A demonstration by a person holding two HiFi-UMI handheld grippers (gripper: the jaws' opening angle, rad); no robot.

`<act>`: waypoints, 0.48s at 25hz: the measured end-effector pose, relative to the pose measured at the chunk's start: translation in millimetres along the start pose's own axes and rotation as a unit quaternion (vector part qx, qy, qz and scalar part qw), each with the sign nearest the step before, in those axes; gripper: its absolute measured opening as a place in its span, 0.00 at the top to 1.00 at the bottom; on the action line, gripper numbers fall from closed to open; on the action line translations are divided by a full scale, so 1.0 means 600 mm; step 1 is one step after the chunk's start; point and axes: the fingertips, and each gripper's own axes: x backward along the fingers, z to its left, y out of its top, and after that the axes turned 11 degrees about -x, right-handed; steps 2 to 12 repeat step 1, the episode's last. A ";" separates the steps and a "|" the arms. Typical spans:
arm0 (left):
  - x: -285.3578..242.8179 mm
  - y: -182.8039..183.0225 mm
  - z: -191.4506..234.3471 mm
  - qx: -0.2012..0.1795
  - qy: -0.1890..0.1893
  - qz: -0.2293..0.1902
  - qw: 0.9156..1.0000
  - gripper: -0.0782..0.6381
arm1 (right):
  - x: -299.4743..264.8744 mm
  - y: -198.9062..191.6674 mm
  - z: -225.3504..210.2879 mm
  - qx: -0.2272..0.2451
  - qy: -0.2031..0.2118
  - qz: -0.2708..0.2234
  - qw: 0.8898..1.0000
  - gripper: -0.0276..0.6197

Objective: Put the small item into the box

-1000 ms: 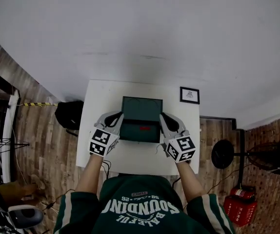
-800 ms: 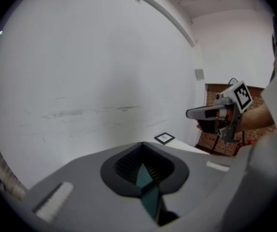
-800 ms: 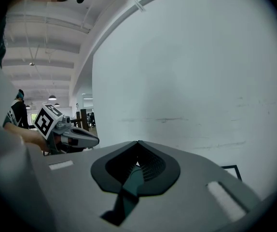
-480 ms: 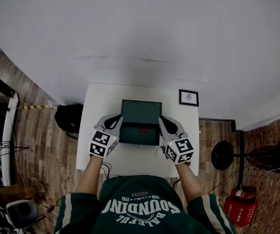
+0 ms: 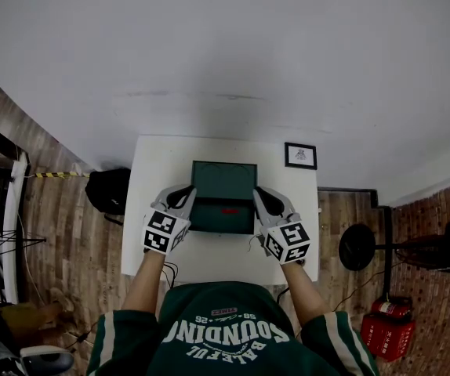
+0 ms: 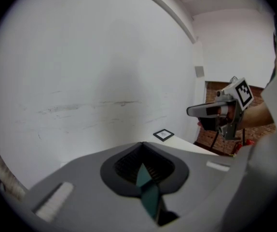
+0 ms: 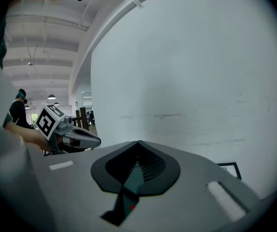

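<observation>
on table (image 5: 209,255), left tool (image 5: 184,199) and right tool (image 5: 260,201) clenched on green box (image 5: 223,180), shirt print (image 5: 225,332) perhaps "sounding"

box (image 6: 143,178): only a teal sliver showed between the jaws in both gripper views, rest hidden
small item (image 5: 229,210): red speck, was too small to identify
counter (image 5: 209,257): near edge was covered by person's torso (image 5: 225,335)
framed card (image 5: 300,155): print was too small to read
</observation>
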 end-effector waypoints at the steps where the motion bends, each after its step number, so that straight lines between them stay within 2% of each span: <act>1: -0.001 -0.001 0.000 0.000 0.000 0.001 1.000 0.82 | 0.000 -0.001 -0.001 -0.001 0.000 0.001 1.000 0.95; 12: -0.001 -0.001 0.000 0.000 0.000 0.001 1.000 0.82 | 0.000 -0.001 -0.001 -0.001 0.000 0.001 1.000 0.95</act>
